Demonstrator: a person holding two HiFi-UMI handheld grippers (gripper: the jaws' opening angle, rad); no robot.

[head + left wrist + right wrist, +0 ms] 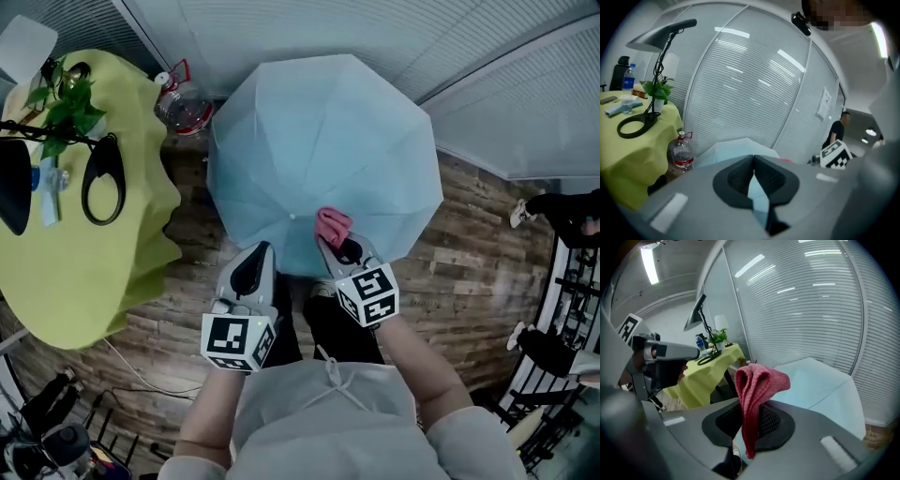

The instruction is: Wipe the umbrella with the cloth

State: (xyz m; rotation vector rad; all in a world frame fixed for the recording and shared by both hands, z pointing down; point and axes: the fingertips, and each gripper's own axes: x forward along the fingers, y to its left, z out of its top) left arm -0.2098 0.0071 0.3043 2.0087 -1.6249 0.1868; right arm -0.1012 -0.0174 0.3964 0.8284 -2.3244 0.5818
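An open light blue umbrella (323,159) stands on the wooden floor in front of me, canopy up. My right gripper (339,246) is shut on a folded pink cloth (332,225), which rests on the canopy's near side. In the right gripper view the cloth (757,385) sticks up from between the jaws, with the umbrella (820,385) beyond. My left gripper (255,258) is at the canopy's near left rim. Its jaws meet at the tips (753,161), with pale blue umbrella fabric (757,190) between them.
A round table under a yellow-green cloth (84,253) stands at the left with a plant (66,108) and a black ring lamp (103,178). A large water bottle (183,105) stands on the floor by the umbrella. Blinds close the far side. People's feet (525,211) show at right.
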